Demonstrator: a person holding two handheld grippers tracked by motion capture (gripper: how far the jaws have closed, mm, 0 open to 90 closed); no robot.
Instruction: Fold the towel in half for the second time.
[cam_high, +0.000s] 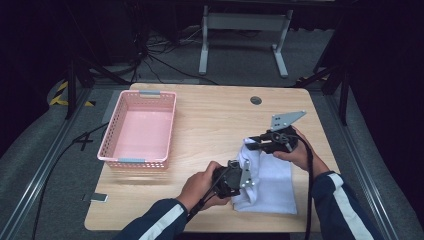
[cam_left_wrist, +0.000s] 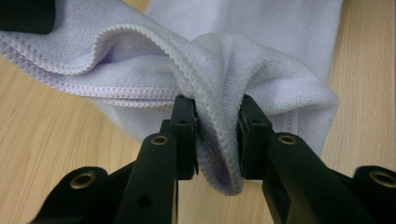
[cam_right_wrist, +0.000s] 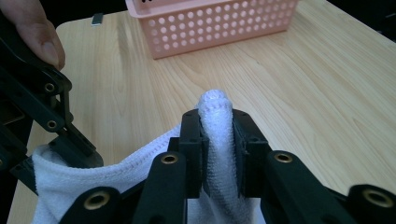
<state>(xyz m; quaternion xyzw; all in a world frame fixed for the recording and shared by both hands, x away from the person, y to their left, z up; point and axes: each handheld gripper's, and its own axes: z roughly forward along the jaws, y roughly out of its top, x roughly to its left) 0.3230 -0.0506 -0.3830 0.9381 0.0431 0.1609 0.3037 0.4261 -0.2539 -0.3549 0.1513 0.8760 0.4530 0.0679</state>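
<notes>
From the high view, a person works a white towel (cam_high: 267, 180) on the near right of a wooden table (cam_high: 215, 120), the left gripper (cam_high: 240, 175) at its near left edge and the right gripper (cam_high: 260, 142) at its far left corner. The fold looks part done: one edge is lifted and bunched, the rest lies flat. A pink basket (cam_high: 137, 127) stands empty, well apart at far left. Beyond the table lie grey carpet, cables and a white frame in a dark room.

In the left gripper view, the fingers (cam_left_wrist: 184, 126) pinch a stitched hem.

In the right gripper view, the fingers (cam_right_wrist: 194, 140) clamp a bunched corner, the basket far behind; laying the towel down and stowing it appear still to come.
</notes>
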